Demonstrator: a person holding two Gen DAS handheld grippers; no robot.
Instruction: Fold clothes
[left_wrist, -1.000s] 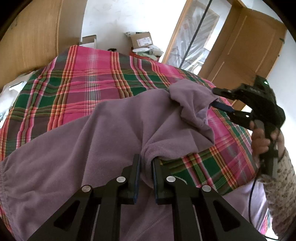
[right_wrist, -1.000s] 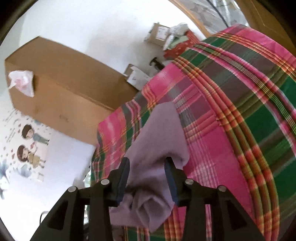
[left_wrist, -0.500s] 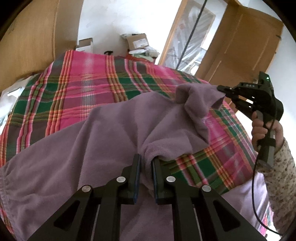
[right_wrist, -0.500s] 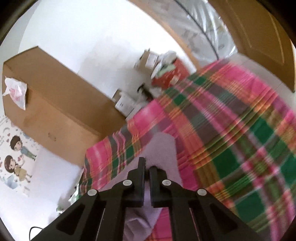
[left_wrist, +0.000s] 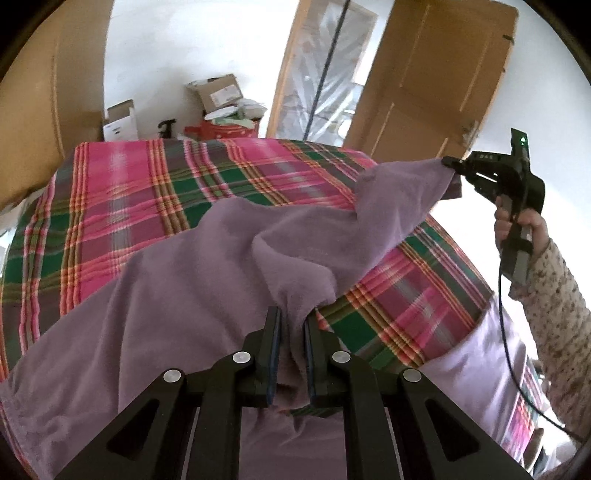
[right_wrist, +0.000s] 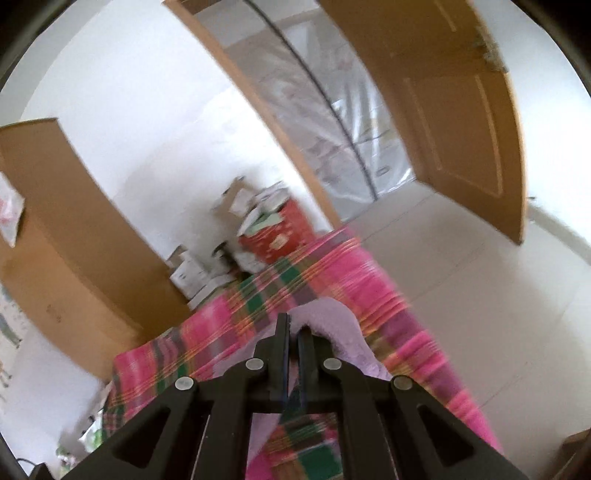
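1. Left wrist view: my left hand-held gripper is pinched narrow on a bunched fold of the purple garment, the cloth squeezed between both fingers.
2. The garment spreads over the near part of the bed, on the pink and green plaid bedspread, and rises in a ridge toward the right.
3. At the far right, my right hand-held gripper holds the other end of the garment, lifted clear of the bedspread so the cloth hangs stretched between the two grippers.
4. My right hand wraps the handle, with a speckled sleeve below it and a dark cable trailing down.
5. Behind the bed are cardboard boxes, a red bag and an open wooden door.
6. Right wrist view: the picture is blurred. My right hand-held gripper is nearly closed on a thin edge of the purple garment, which bulges just to the right of the fingers and drops away beneath them.
7. The plaid bedspread lies below, with a large brown wardrobe to the left, the boxes at the bed's far end, and the door at the upper right.
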